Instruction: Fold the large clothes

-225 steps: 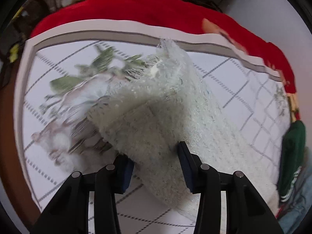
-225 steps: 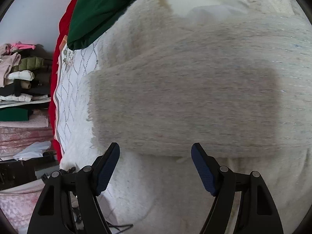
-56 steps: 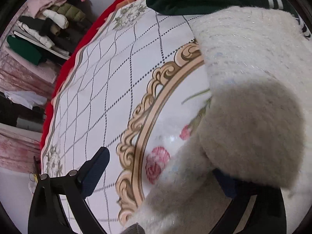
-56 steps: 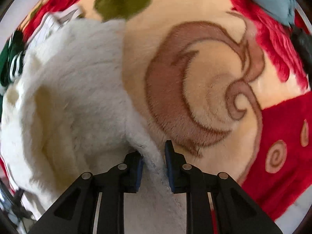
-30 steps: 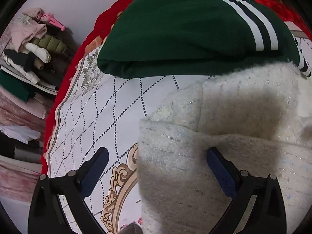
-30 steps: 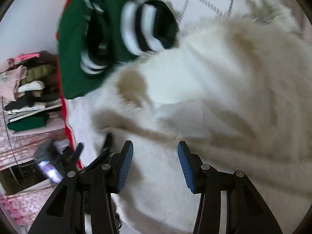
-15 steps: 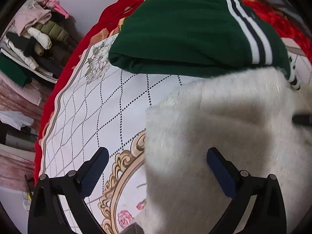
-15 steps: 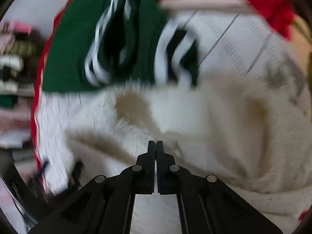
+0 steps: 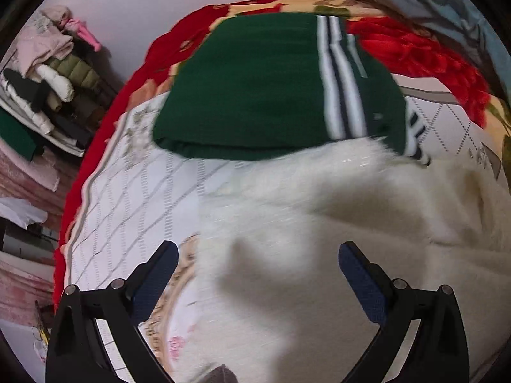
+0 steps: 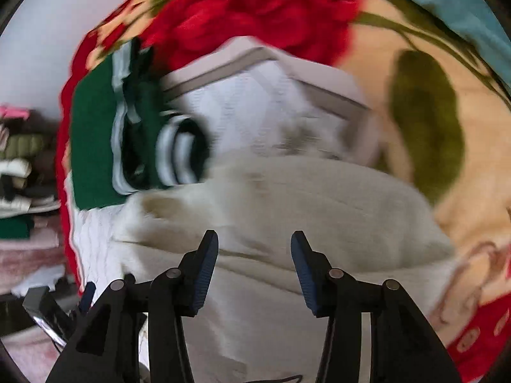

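A fluffy cream-white sweater lies folded on the patterned white bedspread. My left gripper hovers above its left part, jaws wide apart and empty. The same sweater fills the lower middle of the right wrist view. My right gripper hangs over it with its jaws opening and nothing between the blue pads. Just beyond the sweater lies a folded green garment with white stripes, also seen as a blurred green garment at the left.
A red and cream floral blanket covers the bed beyond and right of the bedspread. A blue-grey cloth lies at the far right. Stacked clothes sit on shelves at the left, past the bed's edge.
My right gripper was shut half a second ago and now stands apart, raised off the cream sweater. My left gripper has lifted and drawn back, still wide; more of the green garment shows.
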{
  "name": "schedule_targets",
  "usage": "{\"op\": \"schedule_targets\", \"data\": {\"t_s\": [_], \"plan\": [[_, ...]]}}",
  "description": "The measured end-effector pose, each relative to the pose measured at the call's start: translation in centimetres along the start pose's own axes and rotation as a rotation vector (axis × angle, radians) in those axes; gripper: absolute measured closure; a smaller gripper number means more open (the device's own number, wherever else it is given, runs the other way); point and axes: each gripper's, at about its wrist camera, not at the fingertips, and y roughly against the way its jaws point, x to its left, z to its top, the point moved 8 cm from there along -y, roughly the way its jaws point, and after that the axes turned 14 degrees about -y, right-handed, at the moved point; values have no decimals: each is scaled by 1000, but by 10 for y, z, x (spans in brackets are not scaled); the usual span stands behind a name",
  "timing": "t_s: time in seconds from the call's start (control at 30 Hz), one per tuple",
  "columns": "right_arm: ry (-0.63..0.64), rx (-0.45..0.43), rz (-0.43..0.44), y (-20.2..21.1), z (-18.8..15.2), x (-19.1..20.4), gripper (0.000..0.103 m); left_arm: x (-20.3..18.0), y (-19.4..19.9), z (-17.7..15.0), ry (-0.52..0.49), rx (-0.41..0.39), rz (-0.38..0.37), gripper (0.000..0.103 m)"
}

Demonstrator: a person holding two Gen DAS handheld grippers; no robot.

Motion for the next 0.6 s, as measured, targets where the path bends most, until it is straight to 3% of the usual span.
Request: {"op": "schedule_targets", "data": {"t_s": [0.1,0.27,0.3,0.4,0.6], "plan": [[-43,58,-47,-20,2,-24,53,-27,-17,10,-48,16,17,0],[46,113,-134,-64,-10,-38,57,-48,-43,7,-133,49,40,0],[57,88,-152,-70,-9,-37,86,-48,-44,6,-144,44,42,0],[87,-9,-189,-68,-8,-30,92,-47,-43,5,-167,24,41,0],[57,-152,-89,-24,-2,1,93,-48,-47,8,-192,19,41,0]]}}
